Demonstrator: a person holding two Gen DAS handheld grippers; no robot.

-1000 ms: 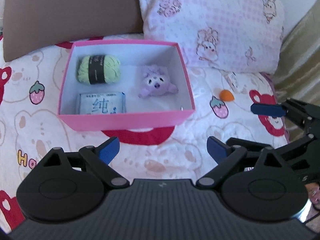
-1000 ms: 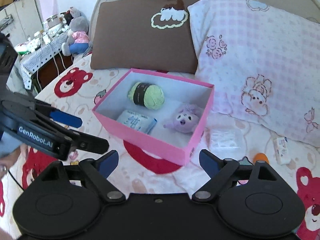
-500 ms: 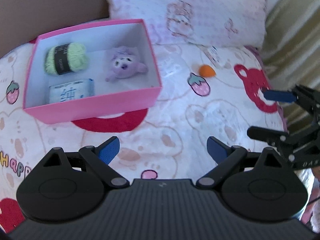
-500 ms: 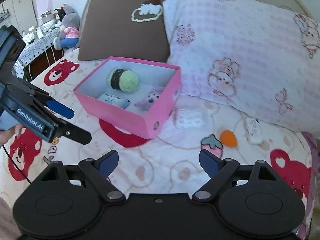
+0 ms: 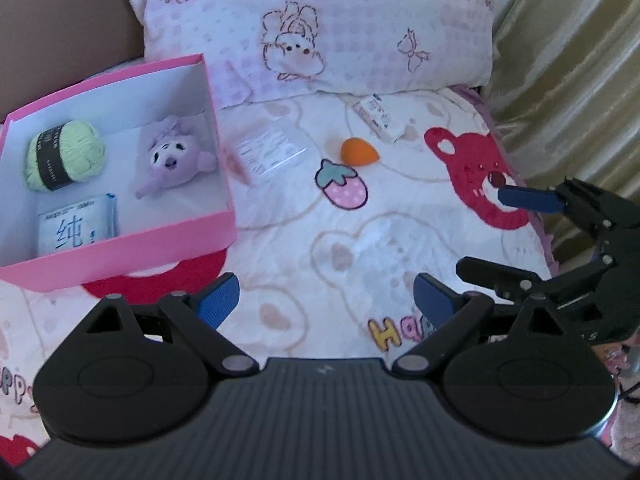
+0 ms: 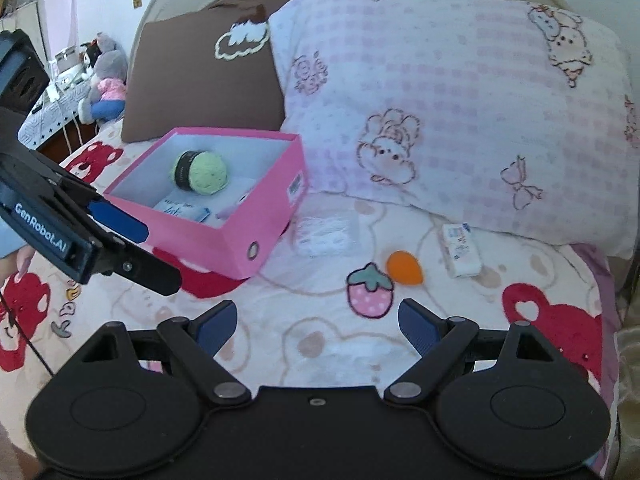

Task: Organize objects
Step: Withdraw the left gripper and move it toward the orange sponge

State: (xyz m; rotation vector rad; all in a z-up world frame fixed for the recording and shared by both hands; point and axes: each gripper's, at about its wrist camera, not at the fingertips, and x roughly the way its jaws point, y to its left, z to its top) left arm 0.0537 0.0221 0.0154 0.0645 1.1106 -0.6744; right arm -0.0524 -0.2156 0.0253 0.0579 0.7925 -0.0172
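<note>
Hovering over the bedspread [image 6: 320, 344], both tools are empty with fingers spread wide: the right tool [image 6: 316, 324] faces the loose things beside the pink box [image 6: 240, 248], and the left tool [image 5: 326, 300] hangs a little nearer that box. The step in hand looks like choosing the next item to fetch. Already inside the box lie a green yarn ball [image 5: 64, 154], a purple plush toy [image 5: 172, 160] and a tissue pack [image 5: 76, 228].

Three things are still out, all to the right of the box: a clear plastic packet [image 5: 270, 150] just beside its wall, an orange teardrop sponge [image 6: 404, 266] further right next to a printed strawberry, and a small white wrapped pack [image 6: 460, 250] furthest off, close under the pink pillow [image 6: 440, 100]. The sponge sits most nearly ahead of the right tool, so the likely next move is to lower it over the sponge and pinch gently, since it is probably soft.

Nothing blocks that reach. The packet is flat and perhaps slippery, though the blur makes this uncertain. The pillow's edge crowds the white pack.
</note>
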